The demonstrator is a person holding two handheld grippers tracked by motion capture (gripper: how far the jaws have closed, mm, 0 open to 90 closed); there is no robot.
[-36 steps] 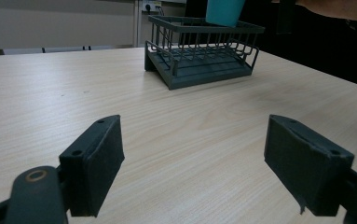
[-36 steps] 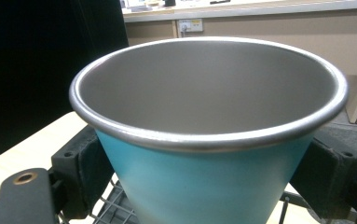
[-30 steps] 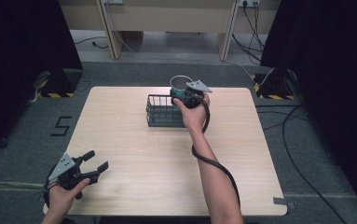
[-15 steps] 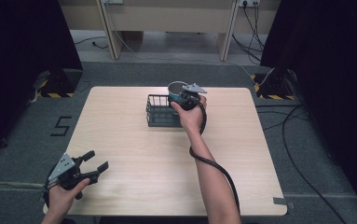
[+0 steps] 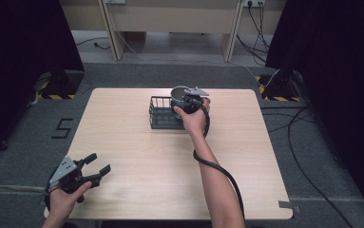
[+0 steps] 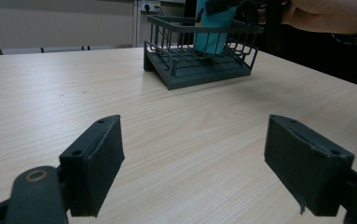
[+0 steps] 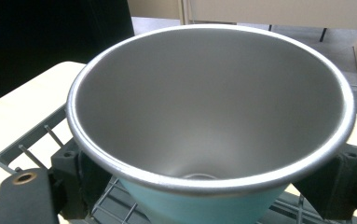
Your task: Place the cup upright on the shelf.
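A pale wooden table (image 5: pixel 137 156) stands on grey carpet (image 5: pixel 23 156), with black curtains (image 5: pixel 23 42) either side.

The table (image 5: pixel 137 142) was viewed from overhead, facing forward. The wire basket (image 5: pixel 163 114) was seen from low and afar (image 6: pixel 199 51) and close above (image 7: pixel 36 140).

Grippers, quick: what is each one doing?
Left gripper: open, holding nothing, near the table's front corner.
Right gripper: shut on the cup, over the wire basket.

Brushed matt metal cup (image 7: pixel 209 107), dark wire basket (image 6: pixel 199 51), pale wood-grain table (image 5: pixel 137 142).
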